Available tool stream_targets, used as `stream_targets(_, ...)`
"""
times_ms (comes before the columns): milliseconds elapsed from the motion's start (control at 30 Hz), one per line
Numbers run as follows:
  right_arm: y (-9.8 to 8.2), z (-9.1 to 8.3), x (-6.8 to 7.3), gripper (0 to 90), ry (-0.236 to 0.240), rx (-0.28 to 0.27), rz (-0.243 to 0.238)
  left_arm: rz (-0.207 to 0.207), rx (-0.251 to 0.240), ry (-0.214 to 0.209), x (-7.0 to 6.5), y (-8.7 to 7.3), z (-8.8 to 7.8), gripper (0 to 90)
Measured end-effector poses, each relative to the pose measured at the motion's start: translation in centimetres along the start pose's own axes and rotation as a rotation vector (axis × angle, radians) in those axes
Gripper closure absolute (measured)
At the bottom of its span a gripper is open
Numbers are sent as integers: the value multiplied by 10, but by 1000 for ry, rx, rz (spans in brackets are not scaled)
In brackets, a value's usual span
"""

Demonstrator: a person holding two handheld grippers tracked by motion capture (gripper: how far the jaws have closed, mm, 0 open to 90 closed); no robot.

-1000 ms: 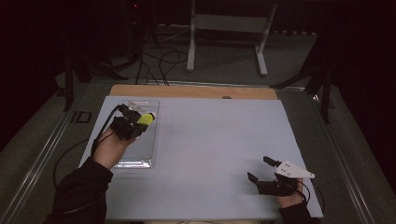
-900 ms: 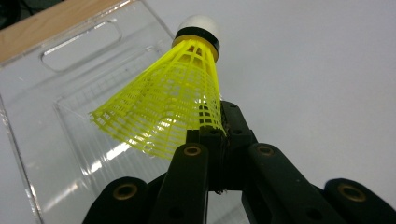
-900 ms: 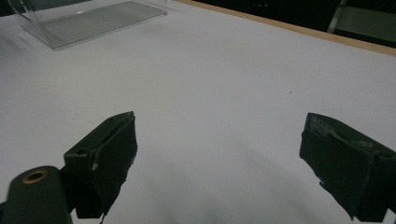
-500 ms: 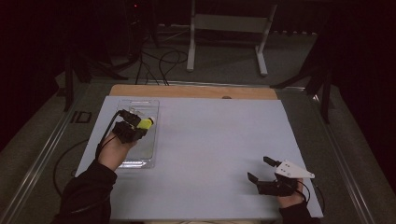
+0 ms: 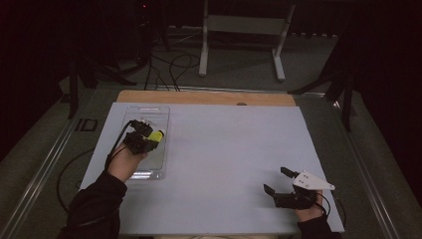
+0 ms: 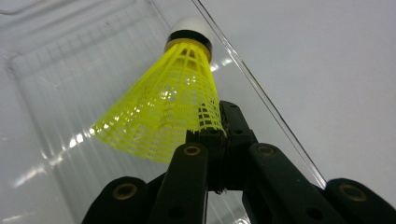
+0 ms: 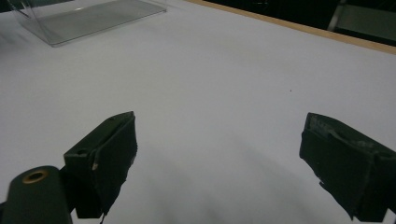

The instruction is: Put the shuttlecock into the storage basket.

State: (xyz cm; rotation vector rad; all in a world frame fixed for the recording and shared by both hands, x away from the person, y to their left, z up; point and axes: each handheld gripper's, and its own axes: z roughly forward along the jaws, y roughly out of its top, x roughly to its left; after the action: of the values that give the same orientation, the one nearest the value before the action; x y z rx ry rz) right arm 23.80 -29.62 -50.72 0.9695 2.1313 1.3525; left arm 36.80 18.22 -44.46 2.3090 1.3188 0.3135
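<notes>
The left hand-held gripper [image 6: 215, 135] pinches the yellow shuttlecock [image 6: 173, 100] by its skirt rim over the clear tray [image 5: 161, 112], apparently mid-placement; next, lower and release, while the right hand-held gripper [image 5: 277, 184] rests spread on the worktop [image 5: 234, 144].

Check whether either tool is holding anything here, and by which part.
The left tool grips the yellow plastic mesh shuttlecock by the rim of its skirt, over the clear plastic tray. The right tool is open, holding nothing.
</notes>
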Motion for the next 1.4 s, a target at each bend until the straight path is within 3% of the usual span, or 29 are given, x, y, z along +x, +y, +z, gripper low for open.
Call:
stream_targets(467, 0, 1, 0, 111, 4, 6, -1, 19, 39, -32, -3, 1, 6, 845)
stream_targets(667, 0, 1, 0, 111, 4, 7, -2, 27, 48, -23, -6, 3, 4, 681)
stream_targets(700, 0, 1, 0, 111, 3, 8, -2, 26, 42, 6, -7, 4, 1, 681)
stream_targets(833, -1, 1, 0, 111, 3, 10, 0, 15, 16, 30, -8, 6, -6, 498)
stream_targets(1067, -1, 1, 0, 111, 4, 11, -2, 15, -18, 76, -13, 9, -19, 290)
stream_targets(1233, 0, 1, 0, 111, 4, 9, 0, 29, -13, 73, -17, 10, -22, 176)
stream_targets(1400, 0, 1, 0, 111, 6, 7, -1, 46, -23, 50, -21, 10, -27, 125)
